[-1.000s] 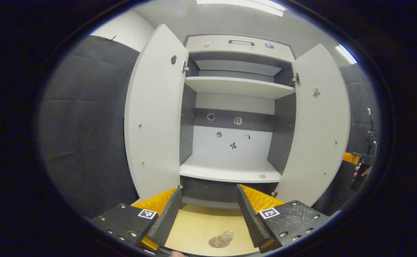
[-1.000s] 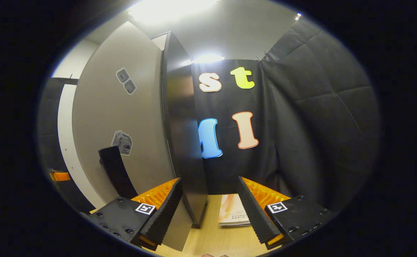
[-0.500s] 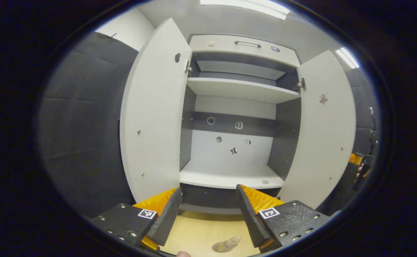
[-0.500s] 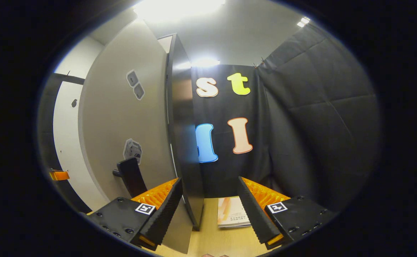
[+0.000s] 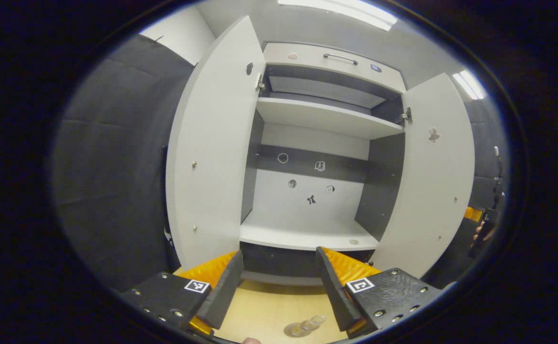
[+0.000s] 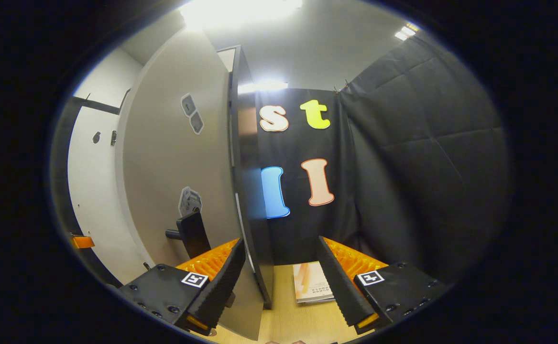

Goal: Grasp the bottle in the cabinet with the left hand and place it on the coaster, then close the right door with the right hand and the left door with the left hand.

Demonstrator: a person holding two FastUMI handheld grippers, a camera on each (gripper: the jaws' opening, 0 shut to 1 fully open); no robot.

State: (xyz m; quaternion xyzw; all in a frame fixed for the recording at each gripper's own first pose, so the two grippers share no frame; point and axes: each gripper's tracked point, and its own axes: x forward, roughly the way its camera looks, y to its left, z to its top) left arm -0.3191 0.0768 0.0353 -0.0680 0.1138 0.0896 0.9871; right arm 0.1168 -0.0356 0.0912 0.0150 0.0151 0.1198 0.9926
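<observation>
Clear plastic bottle (image 5: pixel 307 325) stands on the pale wood table (image 5: pixel 269 306) before the smooth white cabinet (image 5: pixel 322 119); both doors open; left gripper (image 5: pixel 279 282) and right gripper (image 6: pixel 279 282) gape wide, empty.

The bottle (image 5: pixel 307 326) sits on the table (image 5: pixel 269 310) before the cabinet (image 5: pixel 317 143), between its open doors

The cabinet (image 5: pixel 317 220) is white inside with dark grey side panels; its doors (image 5: pixel 212 157) are white. The tabletop (image 5: pixel 269 310) is light wood.
</observation>
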